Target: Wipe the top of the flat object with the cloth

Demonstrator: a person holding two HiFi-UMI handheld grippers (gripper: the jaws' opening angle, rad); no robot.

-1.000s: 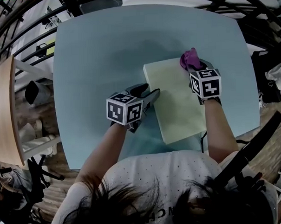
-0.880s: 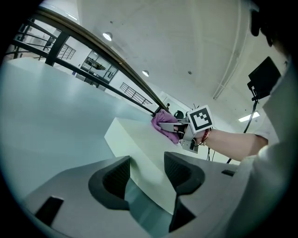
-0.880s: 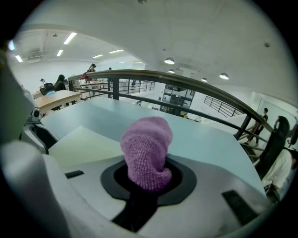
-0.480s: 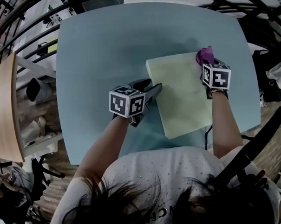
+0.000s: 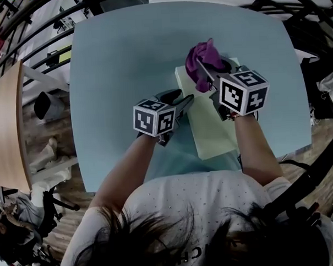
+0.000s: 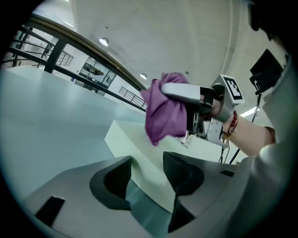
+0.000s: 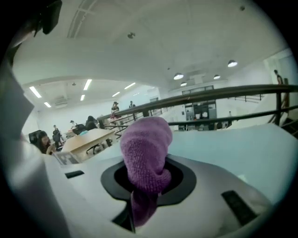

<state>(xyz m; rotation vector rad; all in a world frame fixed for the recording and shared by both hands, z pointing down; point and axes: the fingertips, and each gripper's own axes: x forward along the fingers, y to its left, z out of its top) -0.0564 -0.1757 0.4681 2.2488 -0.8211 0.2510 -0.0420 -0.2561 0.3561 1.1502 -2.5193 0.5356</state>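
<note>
Your right gripper (image 5: 208,78) is clamped on the purple cloth (image 5: 202,57), over the far end of the flat object (image 5: 213,127). Your left gripper (image 5: 179,104) has its jaws apart; they have just been closing, with the object's left edge between them.

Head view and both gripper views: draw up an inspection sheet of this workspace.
Surface: pale blue table, smooth top.
Job's things: flat pale slab lies on the table; purple cloth hangs over its far end, and whether they touch cannot be told.
Clutter: nothing seen.
Grippers: right gripper shut on the cloth. Left gripper open, its jaws have just been closing a little, with the slab's near edge between them and the pads not pressing on it.
Cables: one thin dark lead at the table's near edge.
Surroundings: wooden desk at left, black railing, people at distant desks.
</note>
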